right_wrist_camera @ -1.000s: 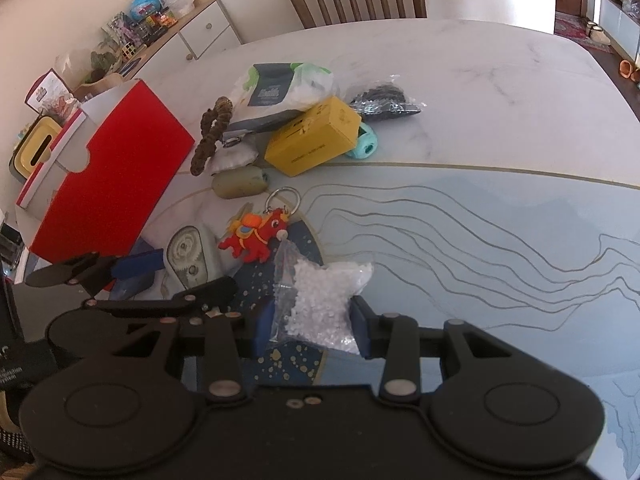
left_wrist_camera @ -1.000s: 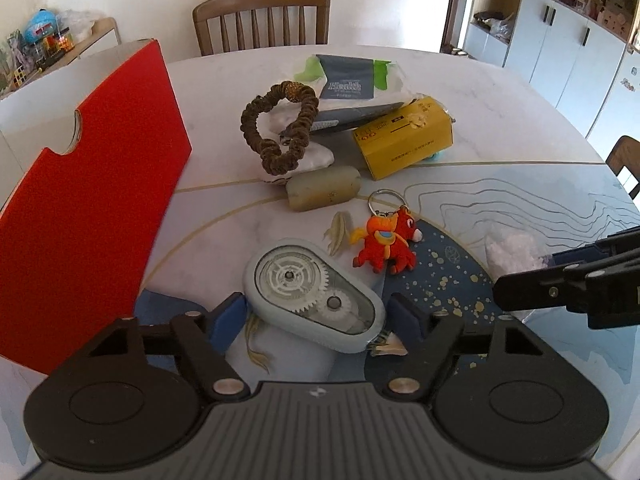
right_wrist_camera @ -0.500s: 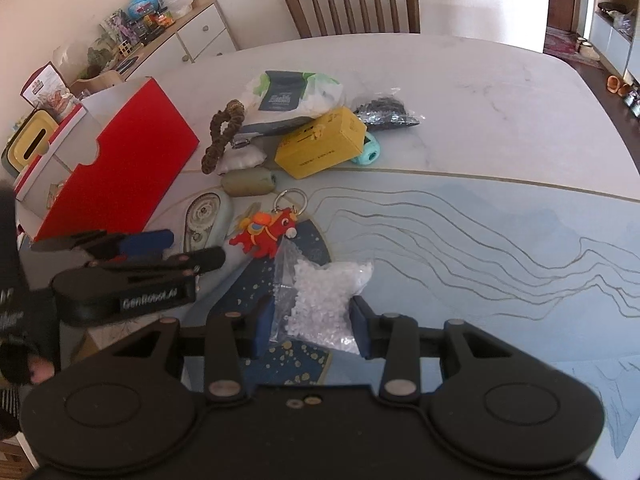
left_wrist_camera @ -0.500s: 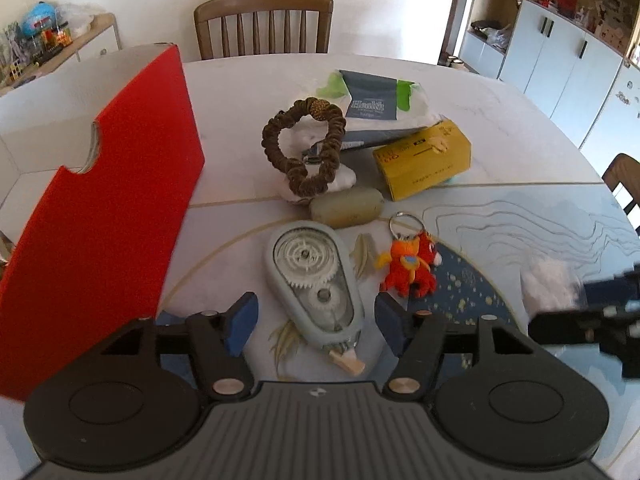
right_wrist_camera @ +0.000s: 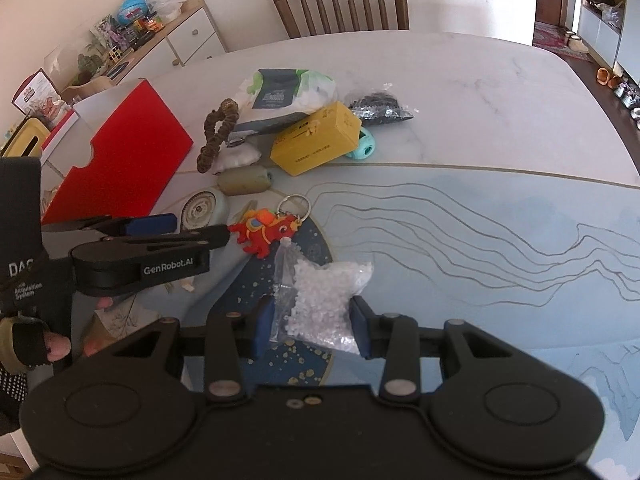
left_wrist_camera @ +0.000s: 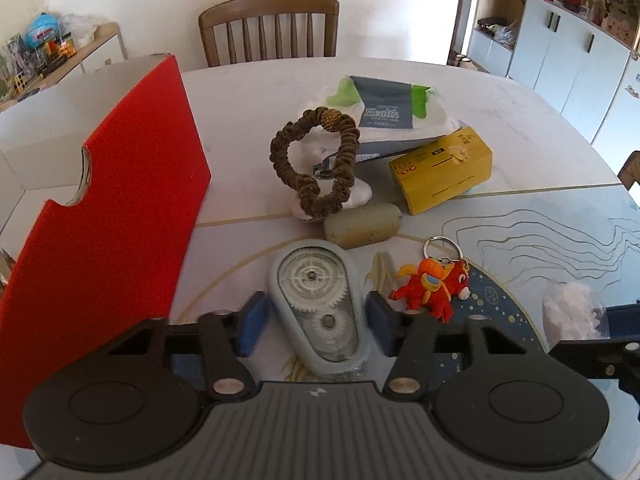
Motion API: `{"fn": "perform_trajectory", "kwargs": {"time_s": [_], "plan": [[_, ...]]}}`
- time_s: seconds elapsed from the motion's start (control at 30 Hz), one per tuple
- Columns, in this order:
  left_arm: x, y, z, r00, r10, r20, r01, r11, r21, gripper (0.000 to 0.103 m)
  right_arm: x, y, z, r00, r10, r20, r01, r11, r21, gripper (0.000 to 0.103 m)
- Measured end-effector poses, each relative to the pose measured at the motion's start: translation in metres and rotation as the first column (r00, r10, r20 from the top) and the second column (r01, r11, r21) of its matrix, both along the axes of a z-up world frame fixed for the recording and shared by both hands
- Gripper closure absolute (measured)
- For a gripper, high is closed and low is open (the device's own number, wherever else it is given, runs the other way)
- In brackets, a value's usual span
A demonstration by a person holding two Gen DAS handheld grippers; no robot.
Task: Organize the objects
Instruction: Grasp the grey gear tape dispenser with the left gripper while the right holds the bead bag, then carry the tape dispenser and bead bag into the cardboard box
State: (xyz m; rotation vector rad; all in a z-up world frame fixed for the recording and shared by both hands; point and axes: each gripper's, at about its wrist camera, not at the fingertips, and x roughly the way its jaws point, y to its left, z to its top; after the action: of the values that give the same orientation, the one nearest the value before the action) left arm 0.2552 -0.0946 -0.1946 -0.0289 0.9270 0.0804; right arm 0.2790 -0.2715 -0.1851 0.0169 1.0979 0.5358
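A grey-blue correction tape dispenser lies flat on the table between the blue pads of my left gripper. Its jaws are closing: the right pad is at the dispenser's edge, and a thin gap shows at the left pad. The right wrist view shows the same gripper reaching in from the left over the dispenser. My right gripper is shut on a clear bag of white pellets, which rests on the table's dark blue circle. The bag also shows at the right edge of the left wrist view.
A red and white box stands open on the left. Behind the dispenser lie a red toy keychain, an olive roll, a brown scrunchie, a tissue pack and a yellow carton. A wooden chair stands at the far edge.
My left gripper has shifted so the dispenser now lies lengthwise between its pads, and the jaws have narrowed around it. The right gripper has kept its hold on the pellet bag.
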Motion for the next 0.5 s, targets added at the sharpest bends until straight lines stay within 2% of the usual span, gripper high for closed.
{"fn": "perform_trajectory", "kwargs": {"time_s": [0.1,0.37,0.5], "plan": [[-0.004,0.003,0.001,1.000,0.001,0.005,-0.001,1.000,-0.009,0.056,-0.001,0.002,0.002,1.000,0.004,0.006,-0.004,1.000,-0.003,0.064],[-0.022,0.011,0.016,0.999,-0.028,0.038,0.030,0.999,-0.046,0.057,-0.008,0.013,0.017,0.999,0.027,0.038,-0.026,1.000,-0.009,0.064],[-0.035,0.017,0.033,0.998,-0.038,0.056,0.043,0.995,-0.087,0.057,-0.016,0.023,0.031,0.996,0.057,0.062,-0.056,0.998,-0.019,0.064]]}}
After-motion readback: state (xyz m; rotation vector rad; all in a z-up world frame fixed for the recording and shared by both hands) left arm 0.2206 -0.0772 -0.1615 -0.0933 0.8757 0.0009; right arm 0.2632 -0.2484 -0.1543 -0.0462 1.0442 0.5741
